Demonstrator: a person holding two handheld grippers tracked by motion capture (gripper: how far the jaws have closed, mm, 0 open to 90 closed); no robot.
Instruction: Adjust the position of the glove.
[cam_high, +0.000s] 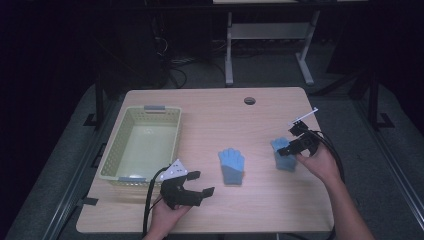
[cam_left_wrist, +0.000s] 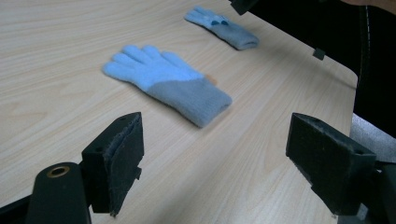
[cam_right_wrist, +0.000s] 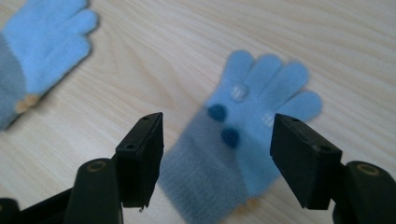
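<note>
At the counter's near edge, around seven o'clock, the left tool rests level, jaws apart and empty. Toward three o'clock, the right tool tilts down, jaws wide, straddling a blue-and-grey glove lying flat; its twin lies mid-counter.

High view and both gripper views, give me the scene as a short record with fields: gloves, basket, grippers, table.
right glove: blue and grey knit with dark dots, flat on the table, lying between the right gripper's open jaws, not clamped
middle glove: same colours, flat, apart from both grippers
basket: pale green, slotted walls, nothing inside, at the table's left
left gripper: open, near the front edge, faces the middle glove
right gripper: open, over the right glove
table: light wood, round hole near the far edge
</note>
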